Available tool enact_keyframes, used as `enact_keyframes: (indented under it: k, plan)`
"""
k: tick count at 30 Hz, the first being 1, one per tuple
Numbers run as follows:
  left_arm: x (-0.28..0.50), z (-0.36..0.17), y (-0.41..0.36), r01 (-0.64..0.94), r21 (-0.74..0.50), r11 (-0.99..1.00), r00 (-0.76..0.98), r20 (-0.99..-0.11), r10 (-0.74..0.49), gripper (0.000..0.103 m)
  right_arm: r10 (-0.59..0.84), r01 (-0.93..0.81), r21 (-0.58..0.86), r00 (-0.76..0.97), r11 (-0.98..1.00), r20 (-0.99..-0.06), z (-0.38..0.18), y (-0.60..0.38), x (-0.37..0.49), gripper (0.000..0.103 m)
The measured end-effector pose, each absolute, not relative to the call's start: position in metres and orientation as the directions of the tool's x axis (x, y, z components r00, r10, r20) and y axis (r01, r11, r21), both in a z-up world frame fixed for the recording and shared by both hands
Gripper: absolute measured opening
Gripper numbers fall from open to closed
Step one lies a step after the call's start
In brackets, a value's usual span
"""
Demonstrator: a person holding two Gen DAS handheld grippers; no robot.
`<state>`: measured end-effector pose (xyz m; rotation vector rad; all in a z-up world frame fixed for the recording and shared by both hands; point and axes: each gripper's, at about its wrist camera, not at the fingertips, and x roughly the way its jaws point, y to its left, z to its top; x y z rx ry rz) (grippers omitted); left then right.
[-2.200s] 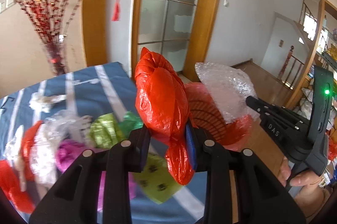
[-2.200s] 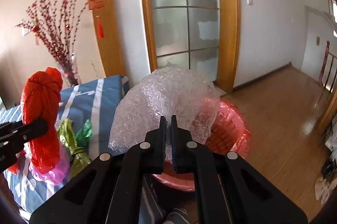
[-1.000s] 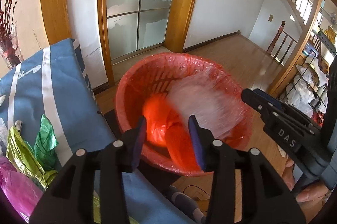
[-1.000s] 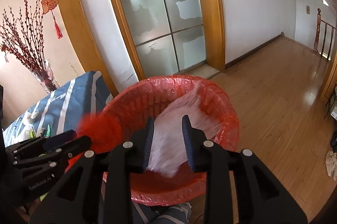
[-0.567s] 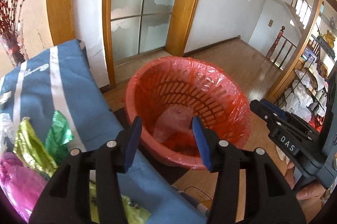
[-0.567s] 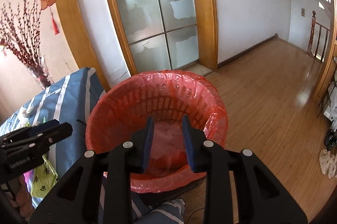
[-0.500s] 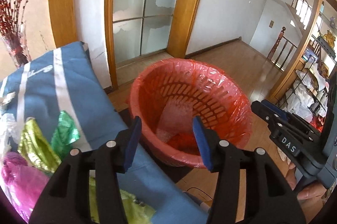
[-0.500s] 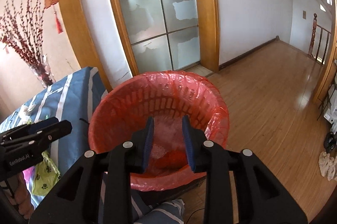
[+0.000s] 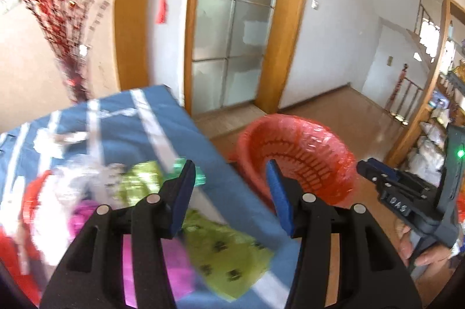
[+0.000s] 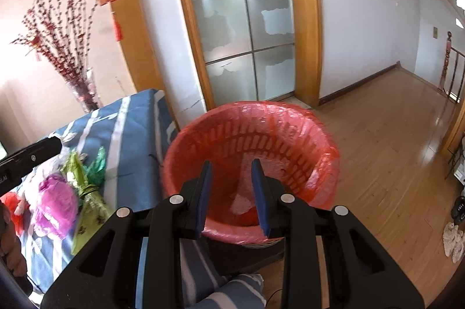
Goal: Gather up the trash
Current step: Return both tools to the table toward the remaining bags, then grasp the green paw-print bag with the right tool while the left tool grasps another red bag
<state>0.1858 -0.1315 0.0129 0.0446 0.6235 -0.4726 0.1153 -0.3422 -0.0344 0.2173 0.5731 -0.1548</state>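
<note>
On the blue cloth: the trash pile (image 9: 96, 192) lies left of and below the left gripper (image 9: 229, 192), the nearer one.
Left jaws: apart, empty.
Right gripper (image 10: 231, 192): jaws apart, empty, above the red basket (image 10: 290, 117).

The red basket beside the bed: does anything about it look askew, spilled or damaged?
Nothing stands out. The red basket stands upright on the wooden floor, its red plastic liner folded over the rim. A little trash lies at the bottom, and none has spilled beside it.

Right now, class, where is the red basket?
In the right wrist view the red basket stands on the wooden floor, right of the blue striped table, before the glass door.
</note>
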Motion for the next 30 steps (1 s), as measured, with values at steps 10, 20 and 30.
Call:
enact_keyframes:
  k: [10,20,30]
  plan:
    - [0.167,0.013,-0.045,0.252,-0.05,0.966,0.801,-0.55,-0.237,0.054,0.084,0.021,0.173,0.813,0.985,-0.576,-0.041,-0.273,0.128,0.029]
    - [0.147,0.007,0.011,0.117,0.015,0.993,0.842,-0.531,-0.091,0.06,0.233,-0.14,0.194,0.736,0.971,-0.636,-0.061,-0.198,0.161,0.038]
    - [0.133,-0.005,0.079,-0.05,0.027,0.998,0.827,-0.559,0.056,0.065,0.221,-0.143,0.168,0.64,0.975,-0.736,-0.091,-0.172,0.195,0.042]
